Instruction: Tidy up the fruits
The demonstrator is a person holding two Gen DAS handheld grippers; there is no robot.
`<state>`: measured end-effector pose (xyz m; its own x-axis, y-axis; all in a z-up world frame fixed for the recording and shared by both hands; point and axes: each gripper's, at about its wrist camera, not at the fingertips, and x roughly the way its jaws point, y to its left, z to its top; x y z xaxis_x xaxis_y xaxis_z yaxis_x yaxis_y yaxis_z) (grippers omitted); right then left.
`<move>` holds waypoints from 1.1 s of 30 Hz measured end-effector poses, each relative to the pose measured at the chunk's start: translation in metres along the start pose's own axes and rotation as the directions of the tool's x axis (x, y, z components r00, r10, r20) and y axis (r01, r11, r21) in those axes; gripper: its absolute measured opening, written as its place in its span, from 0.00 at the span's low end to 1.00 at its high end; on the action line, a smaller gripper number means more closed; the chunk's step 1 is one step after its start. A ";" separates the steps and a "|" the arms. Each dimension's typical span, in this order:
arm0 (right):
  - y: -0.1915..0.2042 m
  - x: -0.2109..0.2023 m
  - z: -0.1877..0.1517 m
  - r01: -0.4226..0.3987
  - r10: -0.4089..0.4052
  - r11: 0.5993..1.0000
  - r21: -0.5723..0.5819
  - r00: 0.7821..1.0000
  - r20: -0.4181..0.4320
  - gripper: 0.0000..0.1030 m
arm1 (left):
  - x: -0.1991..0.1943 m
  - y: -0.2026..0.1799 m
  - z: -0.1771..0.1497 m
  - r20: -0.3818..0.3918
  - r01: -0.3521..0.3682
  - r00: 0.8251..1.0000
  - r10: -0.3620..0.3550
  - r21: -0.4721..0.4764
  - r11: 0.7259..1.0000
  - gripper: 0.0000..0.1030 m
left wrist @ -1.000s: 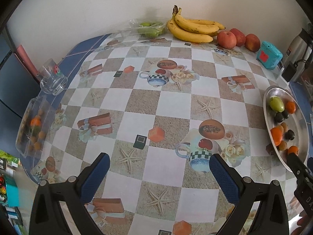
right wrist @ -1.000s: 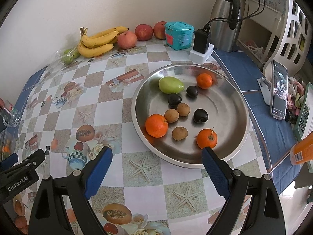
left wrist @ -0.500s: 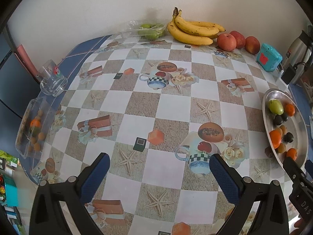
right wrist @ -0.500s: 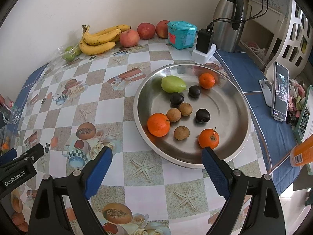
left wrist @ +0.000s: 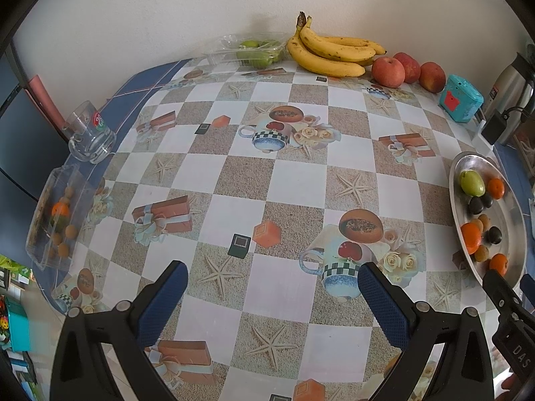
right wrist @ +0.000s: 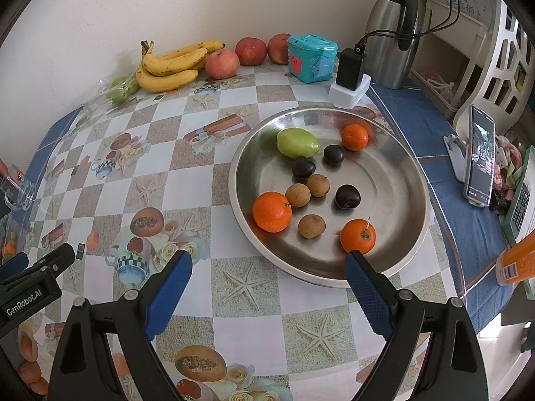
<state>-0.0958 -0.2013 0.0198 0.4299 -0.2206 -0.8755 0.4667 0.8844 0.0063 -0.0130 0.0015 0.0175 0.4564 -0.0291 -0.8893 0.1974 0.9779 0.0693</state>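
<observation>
Both the left gripper (left wrist: 272,287) and right gripper (right wrist: 269,279) hung spread wide and empty over the table's bare, glossy checkered oilcloth (left wrist: 294,180). The round steel tray (right wrist: 394,183) at the table's right edge held smooth oranges (right wrist: 272,211), dark plums and a green mango (right wrist: 297,142).

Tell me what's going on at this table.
Fruit is being sorted. Both hand-held grippers, left and right, hover open and empty above the tablecloth. The metal tray holds three oranges, a green mango, dark plums and small brown fruits. Bananas and apples sit by the wall.
</observation>
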 end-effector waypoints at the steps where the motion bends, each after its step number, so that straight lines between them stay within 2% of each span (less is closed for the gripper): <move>1: 0.000 0.000 0.000 0.000 0.000 1.000 -0.001 1.000 -0.001 0.90 | 0.000 0.000 0.000 0.000 0.000 1.000 0.000 0.000 1.000 1.00; 33: 0.001 0.003 0.000 -0.001 0.001 1.000 -0.007 1.000 -0.006 0.90 | 0.000 0.000 0.001 -0.001 0.002 1.000 -0.002 0.001 1.000 1.00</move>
<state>-0.0944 -0.2006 0.0174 0.4260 -0.2175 -0.8782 0.4607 0.8875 0.0036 -0.0123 0.0015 0.0173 0.4551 -0.0306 -0.8899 0.1987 0.9777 0.0681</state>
